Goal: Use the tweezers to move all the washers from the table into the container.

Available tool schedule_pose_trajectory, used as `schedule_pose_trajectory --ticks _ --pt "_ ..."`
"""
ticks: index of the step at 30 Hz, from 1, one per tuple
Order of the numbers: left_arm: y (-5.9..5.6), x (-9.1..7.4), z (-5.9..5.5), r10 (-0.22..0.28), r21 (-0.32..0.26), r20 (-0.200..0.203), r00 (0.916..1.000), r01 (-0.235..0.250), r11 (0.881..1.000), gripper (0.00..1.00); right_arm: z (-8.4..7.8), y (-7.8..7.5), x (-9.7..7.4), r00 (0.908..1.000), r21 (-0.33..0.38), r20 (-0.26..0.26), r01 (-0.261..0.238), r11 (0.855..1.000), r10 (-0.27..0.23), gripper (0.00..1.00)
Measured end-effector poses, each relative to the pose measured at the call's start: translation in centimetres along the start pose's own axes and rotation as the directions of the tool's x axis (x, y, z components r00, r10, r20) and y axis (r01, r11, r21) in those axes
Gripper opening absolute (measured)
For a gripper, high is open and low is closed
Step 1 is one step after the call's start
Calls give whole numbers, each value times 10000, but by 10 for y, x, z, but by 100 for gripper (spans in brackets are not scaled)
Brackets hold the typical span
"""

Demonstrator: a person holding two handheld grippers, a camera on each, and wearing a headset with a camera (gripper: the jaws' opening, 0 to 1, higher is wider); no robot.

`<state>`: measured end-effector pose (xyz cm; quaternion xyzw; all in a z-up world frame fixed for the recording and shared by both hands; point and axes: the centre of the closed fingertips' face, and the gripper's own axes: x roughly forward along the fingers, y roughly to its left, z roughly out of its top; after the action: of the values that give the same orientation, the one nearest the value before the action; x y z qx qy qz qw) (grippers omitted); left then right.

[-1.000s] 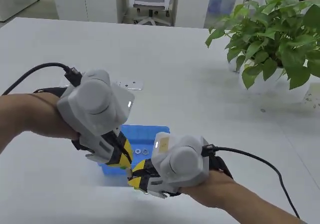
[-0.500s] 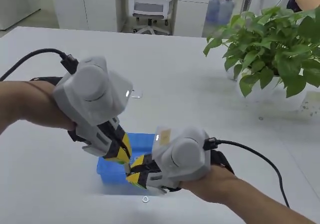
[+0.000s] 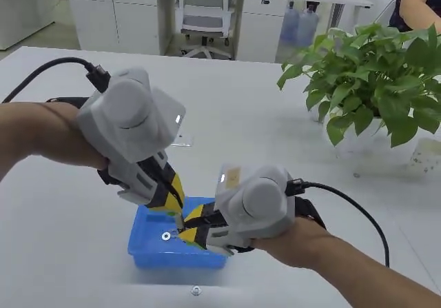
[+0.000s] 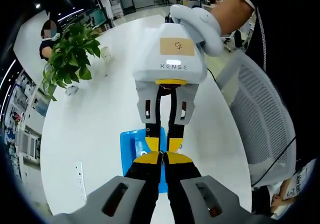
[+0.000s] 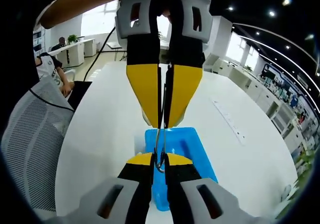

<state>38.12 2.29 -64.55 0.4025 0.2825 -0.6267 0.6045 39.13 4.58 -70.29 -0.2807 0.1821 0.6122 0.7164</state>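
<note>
A blue container (image 3: pixel 148 249) sits on the white table, with one washer (image 3: pixel 166 236) lying inside it. Another washer (image 3: pixel 196 291) lies on the table just in front of the container. My left gripper (image 3: pixel 178 215) points down from the upper left and my right gripper (image 3: pixel 187 233) points in from the right, so the two meet tip to tip above the container. In the right gripper view thin metal tweezers (image 5: pixel 161 134) run from the left gripper (image 5: pixel 164 124) down into the right gripper (image 5: pixel 160 160). Both look shut on the tweezers. The blue container (image 5: pixel 182 149) lies below them.
A leafy potted plant (image 3: pixel 372 94) stands at the back right of the table. A white strip (image 5: pixel 227 119) lies flat beyond the container. An office chair (image 3: pixel 203 12) and cabinets stand past the far edge. Cables trail from both grippers.
The head camera has tilted, so the scene sits lower in the picture. The grippers stay tip to tip over the container. The washer on the table in front has come into view.
</note>
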Motion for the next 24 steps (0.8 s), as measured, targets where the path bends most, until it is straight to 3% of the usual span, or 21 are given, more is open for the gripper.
schedule_pose_trajectory --ticks 9,24 --pt "20 3 -1 347 59 139 9993 -348 9994 6 -4 -23 2 9997 -205 -57 239 9995 -240 9" --pt "33 22 -17 471 -44 97 9988 -470 9989 6 -22 -33 20 9995 -223 -322 29 9997 -36 10"
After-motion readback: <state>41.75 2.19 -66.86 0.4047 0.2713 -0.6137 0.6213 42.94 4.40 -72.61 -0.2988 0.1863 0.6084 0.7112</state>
